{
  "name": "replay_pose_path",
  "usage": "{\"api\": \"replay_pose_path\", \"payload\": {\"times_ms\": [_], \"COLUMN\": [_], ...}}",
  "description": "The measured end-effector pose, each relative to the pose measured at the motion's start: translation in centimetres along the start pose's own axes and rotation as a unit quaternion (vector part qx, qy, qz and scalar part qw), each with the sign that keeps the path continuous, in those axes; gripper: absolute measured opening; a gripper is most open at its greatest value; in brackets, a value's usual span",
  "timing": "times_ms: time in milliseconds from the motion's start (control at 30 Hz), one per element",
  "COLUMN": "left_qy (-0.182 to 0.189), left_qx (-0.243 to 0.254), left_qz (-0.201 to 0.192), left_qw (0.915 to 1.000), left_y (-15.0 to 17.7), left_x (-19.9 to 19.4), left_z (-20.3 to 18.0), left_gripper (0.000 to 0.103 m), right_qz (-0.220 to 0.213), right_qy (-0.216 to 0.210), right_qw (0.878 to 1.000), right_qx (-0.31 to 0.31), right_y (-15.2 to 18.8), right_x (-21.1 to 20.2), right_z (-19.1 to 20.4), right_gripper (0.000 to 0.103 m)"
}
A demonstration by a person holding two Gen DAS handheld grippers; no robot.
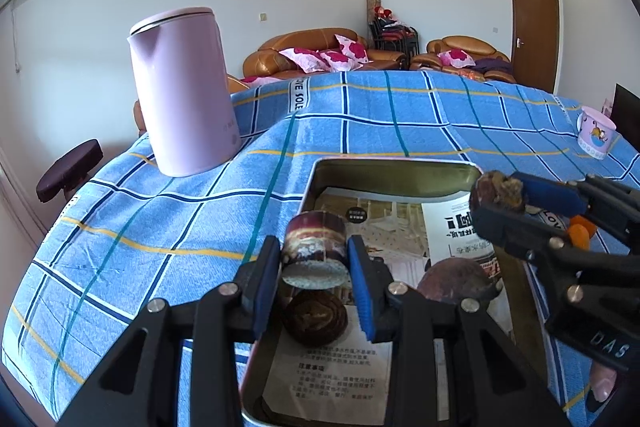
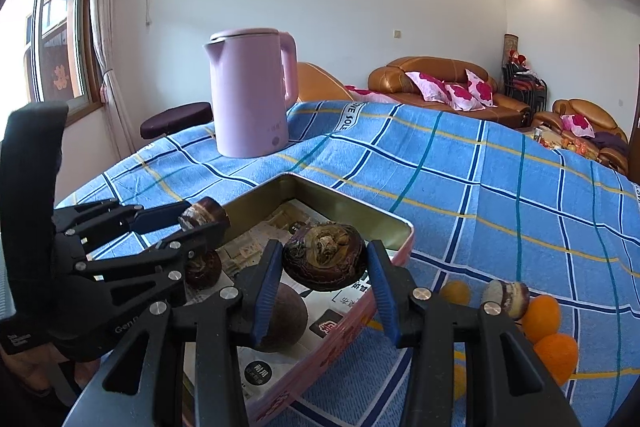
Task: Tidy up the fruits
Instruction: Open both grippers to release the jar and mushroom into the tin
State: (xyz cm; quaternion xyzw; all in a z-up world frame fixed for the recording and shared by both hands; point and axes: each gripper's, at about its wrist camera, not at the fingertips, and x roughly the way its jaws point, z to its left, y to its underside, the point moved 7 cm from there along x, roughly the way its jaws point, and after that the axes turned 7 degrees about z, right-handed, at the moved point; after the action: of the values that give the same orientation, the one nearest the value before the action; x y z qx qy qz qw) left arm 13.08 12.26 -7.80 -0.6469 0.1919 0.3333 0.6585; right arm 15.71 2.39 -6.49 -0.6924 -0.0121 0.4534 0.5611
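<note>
1. Blue plaid tablecloth [image 2: 480, 187] covers the table.
2. Open metal tin [image 2: 352, 215] lies just below both tools.
3. Pink kettle [image 2: 252, 95] stands beyond, to the left.
4. Oranges [image 2: 540, 315] sit right of the right tool.
5. Pink mug [image 1: 596, 137] stands far right of the left tool.

A tin [image 2: 400, 239] is sitting on the tablecloth [image 2: 480, 187], with a kettle [image 2: 252, 99] standing behind it to the left. Two fruits are lying inside the tin: one [image 2: 280, 319] near the front, another [image 2: 202, 269] to its left. Two more are hanging above the tin, one [image 2: 324, 257] between the right gripper's [image 2: 322, 281] fingers, one [image 1: 314, 249] in the left gripper [image 1: 314, 277]. Oranges [image 2: 540, 315] are lying right of the tin, beside another fruit [image 2: 506, 297]. A cup [image 1: 596, 137] is standing far right.
</note>
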Motion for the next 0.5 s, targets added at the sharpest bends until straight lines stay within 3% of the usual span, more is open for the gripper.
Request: {"api": "replay_pose_path", "payload": {"times_ms": [500], "left_qy": [0.008], "left_qx": [0.009], "left_qz": [0.003], "left_qw": [0.9999], "left_y": [-0.3], "left_x": [0.6], "left_z": [-0.6], "left_gripper": [0.037], "right_qz": [0.023], "right_qy": [0.011], "right_qw": [1.000], "right_qx": [-0.010], "right_y": [0.2], "right_x": [1.8], "right_z": [0.2], "right_gripper": [0.046]}}
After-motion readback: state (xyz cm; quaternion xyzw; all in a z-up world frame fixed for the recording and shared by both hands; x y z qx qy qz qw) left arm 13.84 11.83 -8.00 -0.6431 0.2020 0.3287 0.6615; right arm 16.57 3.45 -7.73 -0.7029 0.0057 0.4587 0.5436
